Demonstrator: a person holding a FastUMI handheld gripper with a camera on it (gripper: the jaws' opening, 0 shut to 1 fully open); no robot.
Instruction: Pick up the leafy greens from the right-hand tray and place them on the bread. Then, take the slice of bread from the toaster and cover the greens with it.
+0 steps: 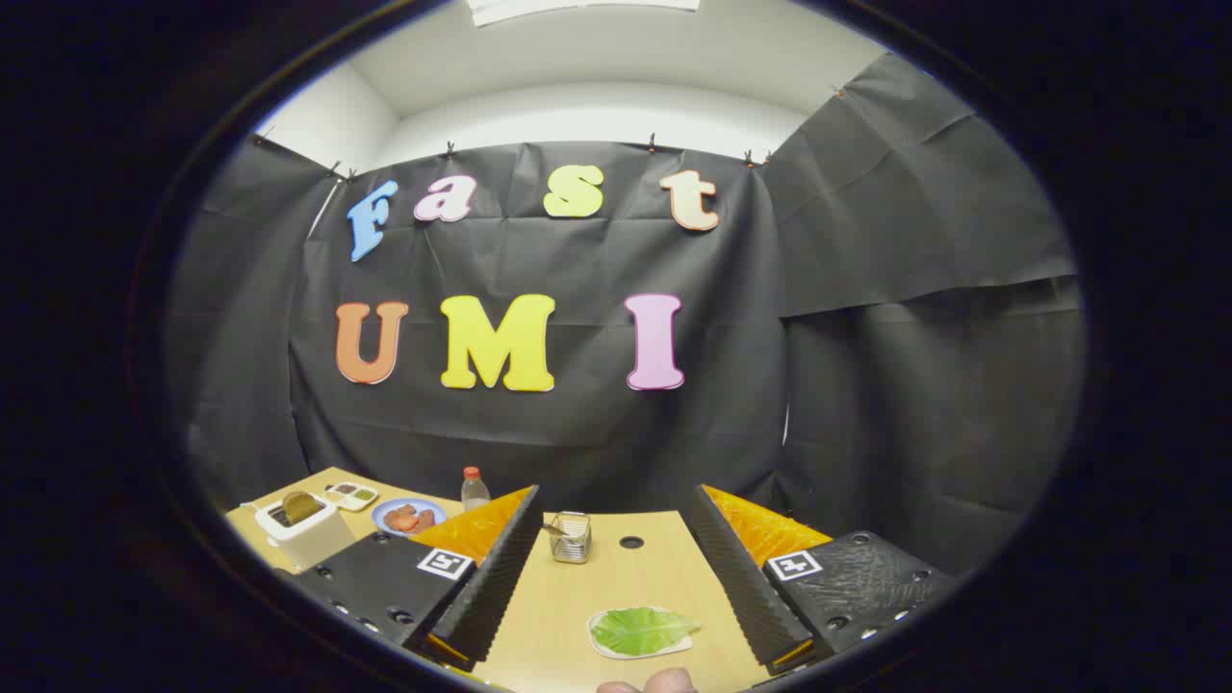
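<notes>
Gripper view: on my wooden worktop, left to right, I see a toaster holding bread, a blue plate, a bottle, then leafy greens on their tray between my spread-apart fingers, black cloth wall behind.

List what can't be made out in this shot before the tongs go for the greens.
- Bread target: no slice identifiable; blue plate contents too small.
- Toaster: partly behind a tong finger.
- Leafy greens: tray mostly covered by the leaf.
- Open tongs: fingertips cut off.
</notes>
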